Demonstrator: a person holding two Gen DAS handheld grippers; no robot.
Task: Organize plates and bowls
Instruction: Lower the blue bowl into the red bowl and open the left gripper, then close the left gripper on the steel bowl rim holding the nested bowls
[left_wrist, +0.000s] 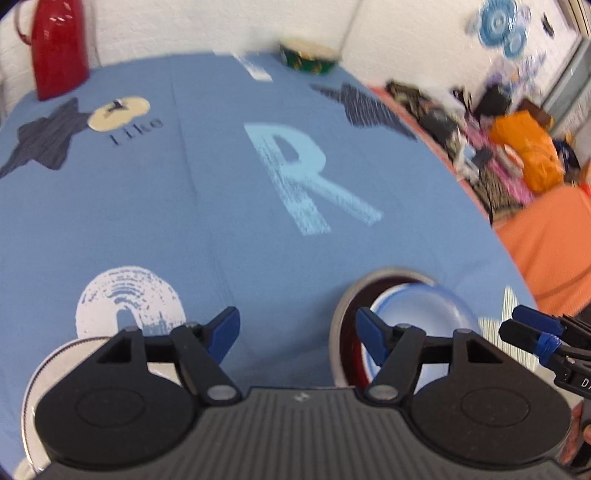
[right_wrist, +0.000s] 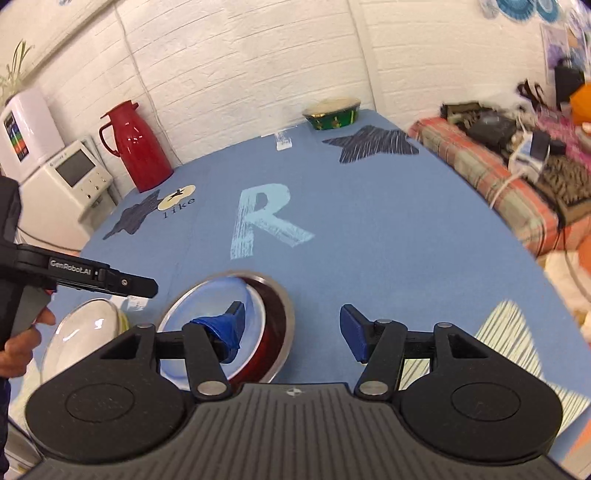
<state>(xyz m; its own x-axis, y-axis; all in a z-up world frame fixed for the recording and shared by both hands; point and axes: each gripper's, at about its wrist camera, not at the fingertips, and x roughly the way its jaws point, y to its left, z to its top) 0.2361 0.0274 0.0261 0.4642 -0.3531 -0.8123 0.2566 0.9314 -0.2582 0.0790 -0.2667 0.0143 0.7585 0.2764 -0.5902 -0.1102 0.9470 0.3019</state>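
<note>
A: Which dish do we take as the task's thing, and where does it lie?

B: We take the clear plate (right_wrist: 212, 317), tilted inside the red bowl (right_wrist: 275, 325) at the near edge of the blue counter (right_wrist: 388, 229). A second clear plate (right_wrist: 85, 332) lies further to our left, close beside the bowl. A green bowl (right_wrist: 334, 112) stands well apart at the far edge, and a red jug (right_wrist: 135, 146) at the far left corner.

A: How do the jaws stand?

B: We hold both pairs spread, pinching nothing. The right gripper (right_wrist: 291, 326) hovers over the bowl's right rim; its left finger (right_wrist: 227, 328) shows in front of the tilted plate, though we cannot tell whether it touches. The left gripper (left_wrist: 295, 334) hangs over bare cloth, with the bowl behind its right finger (left_wrist: 371, 338).

A: On which relation does the coming move turn?

B: On the side offset. From the right jaws the plate lies to the left and slightly ahead; from the left jaws it lies to the right. The plate is round, so no long axis matters; its raised rim does. We judge the right hand nearer, needing a short shift leftward to straddle that rim.

A: And the risk?

B: We judge that the smooth plate may slide against the bowl wall.
</note>
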